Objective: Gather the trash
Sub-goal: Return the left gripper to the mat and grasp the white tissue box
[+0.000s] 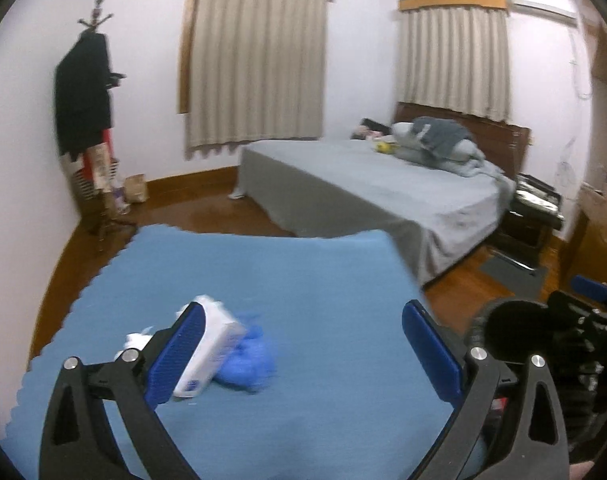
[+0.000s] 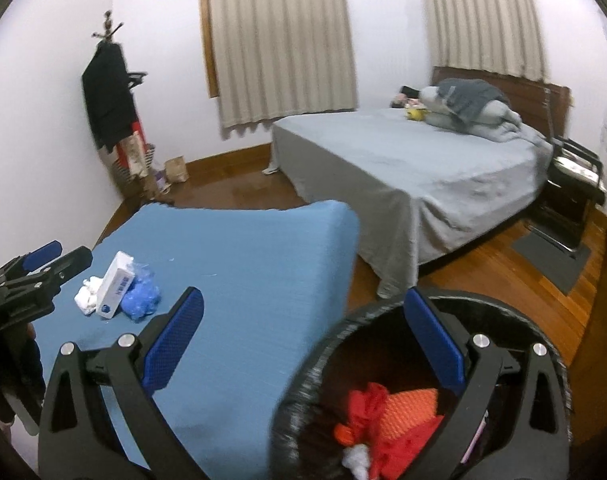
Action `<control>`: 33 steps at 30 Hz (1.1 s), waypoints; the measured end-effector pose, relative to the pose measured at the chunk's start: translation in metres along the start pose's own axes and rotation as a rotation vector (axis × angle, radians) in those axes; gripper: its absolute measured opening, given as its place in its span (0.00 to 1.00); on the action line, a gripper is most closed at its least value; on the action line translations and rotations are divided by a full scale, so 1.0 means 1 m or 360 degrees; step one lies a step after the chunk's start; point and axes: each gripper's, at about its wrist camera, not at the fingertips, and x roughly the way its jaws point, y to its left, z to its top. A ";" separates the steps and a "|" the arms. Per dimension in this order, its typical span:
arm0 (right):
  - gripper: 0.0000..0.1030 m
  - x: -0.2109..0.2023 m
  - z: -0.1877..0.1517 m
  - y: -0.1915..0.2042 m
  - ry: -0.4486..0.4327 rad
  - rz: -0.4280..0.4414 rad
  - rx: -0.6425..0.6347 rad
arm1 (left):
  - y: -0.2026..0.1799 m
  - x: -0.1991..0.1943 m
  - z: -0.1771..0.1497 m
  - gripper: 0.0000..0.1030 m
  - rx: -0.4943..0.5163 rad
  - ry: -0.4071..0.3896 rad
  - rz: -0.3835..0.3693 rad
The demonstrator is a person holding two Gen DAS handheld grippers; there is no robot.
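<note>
- My left gripper [image 1: 303, 354] has its jaws spread wide with nothing between them; it hangs over the blue mat [image 1: 303, 276], tipped downward.
- Just past its left finger [image 1: 175, 356] I see the leftover trash in a small heap on the mat: a white tissue box [image 1: 213, 344] lying on its side, a crumpled blue plastic bag [image 1: 249, 360] touching the box on the right, and some white wadding [image 1: 137, 340] on the box's other side, half hidden by the finger.
- From the right wrist view the same heap shows whole: tissue box [image 2: 116, 284], blue plastic bag [image 2: 141, 298], and white wadding [image 2: 86, 296], which may be balled tissue, though the blur keeps me from being sure.
- My right gripper [image 2: 303, 342] is released too, jaws wide and empty, over the near edge of the mat [image 2: 239, 272] and the bin.
- The black-lined bin [image 2: 303, 384] stands on the floor just beside the mat's right edge, under my right finger [image 2: 435, 344].
- Inside it lie red crumpled material [image 2: 367, 400], an orange textured piece [image 2: 411, 404] and a bit of white fluff [image 2: 355, 458].
- The heap on the mat is well apart from the bin, across the mat.
- A bed with grey sheets [image 2: 415, 168] fills the room behind, and a coat stand [image 2: 111, 100] occupies the far corner.
</note>
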 end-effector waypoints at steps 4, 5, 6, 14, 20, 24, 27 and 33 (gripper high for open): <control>0.95 0.022 0.001 0.024 0.0041 0.0054 -0.0056 | 0.034 0.013 -0.011 0.93 -0.0038 0.0041 0.0115; 0.95 0.028 0.002 0.029 0.0052 0.0067 -0.0065 | 0.041 0.017 -0.014 0.92 -0.0043 0.0054 0.0138; 0.95 0.032 0.001 0.032 0.0060 0.0075 -0.0071 | 0.046 0.019 -0.016 0.92 -0.0047 0.0064 0.0156; 0.95 0.066 -0.002 0.057 0.0135 0.0128 -0.0117 | 0.089 0.054 -0.050 0.73 -0.0120 0.0236 0.0259; 0.95 0.085 -0.010 0.066 0.0189 0.0153 -0.0130 | 0.107 0.070 -0.073 0.66 -0.0208 0.0349 0.0233; 0.95 0.096 -0.015 0.069 0.0230 0.0164 -0.0140 | 0.110 0.080 -0.080 0.62 -0.0232 0.0400 0.0205; 0.95 0.102 -0.018 0.070 0.0248 0.0165 -0.0143 | 0.110 0.084 -0.081 0.56 -0.0252 0.0415 0.0174; 0.95 0.107 -0.019 0.069 0.0257 0.0156 -0.0129 | 0.099 0.084 -0.076 0.50 -0.0246 0.0400 0.0082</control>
